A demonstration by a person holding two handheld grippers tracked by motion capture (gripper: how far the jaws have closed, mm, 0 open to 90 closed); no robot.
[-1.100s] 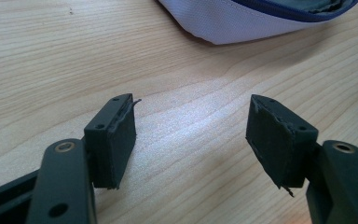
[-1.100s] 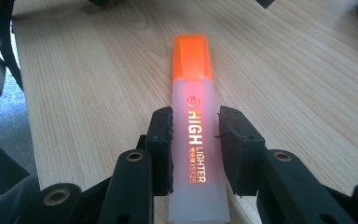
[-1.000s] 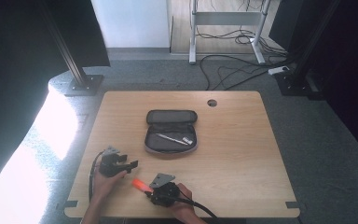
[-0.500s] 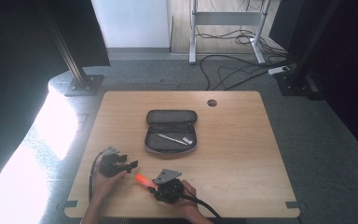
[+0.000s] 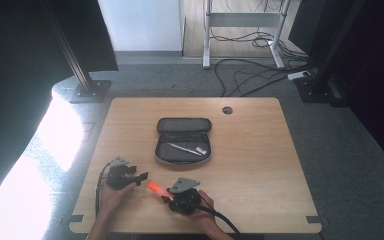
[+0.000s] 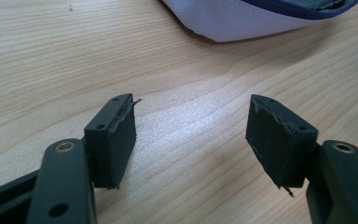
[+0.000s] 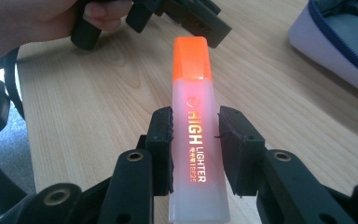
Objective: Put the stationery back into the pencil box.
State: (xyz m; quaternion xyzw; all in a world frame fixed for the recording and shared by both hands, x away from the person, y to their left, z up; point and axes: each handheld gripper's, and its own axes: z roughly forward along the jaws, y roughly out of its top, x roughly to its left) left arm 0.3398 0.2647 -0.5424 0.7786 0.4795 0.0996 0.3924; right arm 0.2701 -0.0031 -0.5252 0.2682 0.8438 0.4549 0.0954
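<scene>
Clamping orange highlighter (image 7: 195, 135), right gripper (image 7: 195, 140) nears table's front edge.

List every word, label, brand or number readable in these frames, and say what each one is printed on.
"HIGH LIGHTER", gold letters along the barrel of the orange highlighter clamped in the right hand-held gripper.
A small round gold logo above that word: too small to read.
A line of tiny print beside "LIGHTER": too blurred to read.
Pencil case and table: no readable text.

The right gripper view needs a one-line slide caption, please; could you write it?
Right tool grips an orange highlighter above the wooden table.
</scene>
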